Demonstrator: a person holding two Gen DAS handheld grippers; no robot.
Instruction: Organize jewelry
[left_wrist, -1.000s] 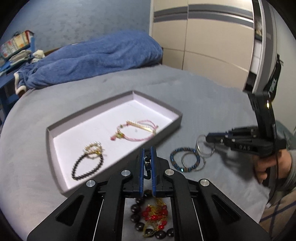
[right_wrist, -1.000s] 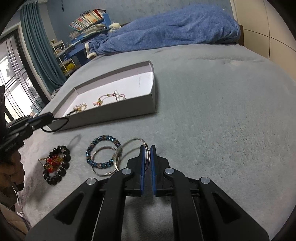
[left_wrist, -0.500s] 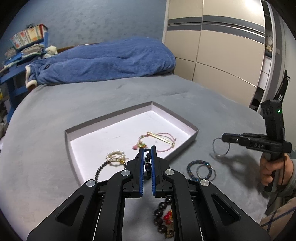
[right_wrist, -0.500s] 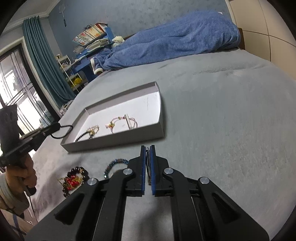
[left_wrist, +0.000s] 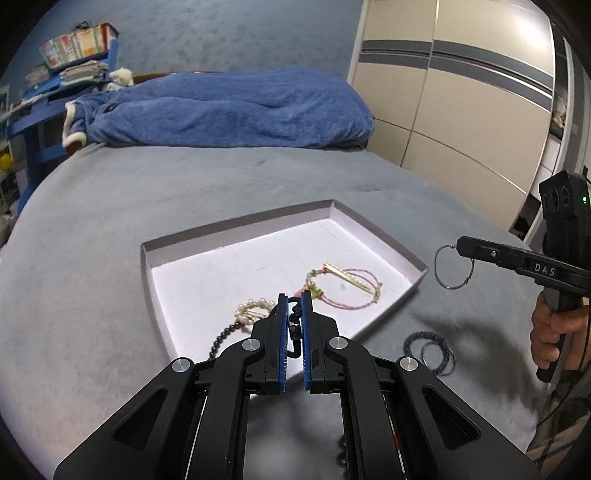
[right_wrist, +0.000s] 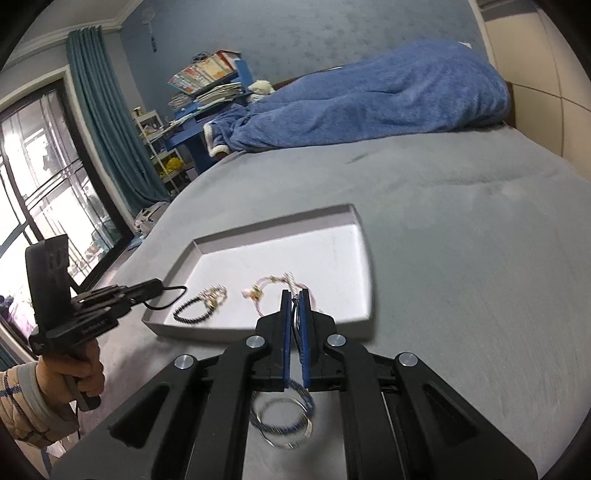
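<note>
While the left gripper (left_wrist: 294, 299) hangs over the near edge of the shallow grey tray (left_wrist: 236, 223), its blue pads are pinched on something dark and looped — can't tell exactly what, looks like a thin cord or bead string. Just past its fingertips sit a pearl bracelet (left_wrist: 255, 308) joined to a dark bead strand, and a pink cord bracelet (left_wrist: 345, 286) a bit to the right, both inside the tray. The right gripper (right_wrist: 294, 301) is clamped narrow on a thin silver bangle (left_wrist: 452, 267), dangling from the tips beside the tray's right corner. A blue beaded bracelet (right_wrist: 282, 415) with a silver ring lies on the grey bedspread (right_wrist: 461, 258) — right under the right fingers.
</note>
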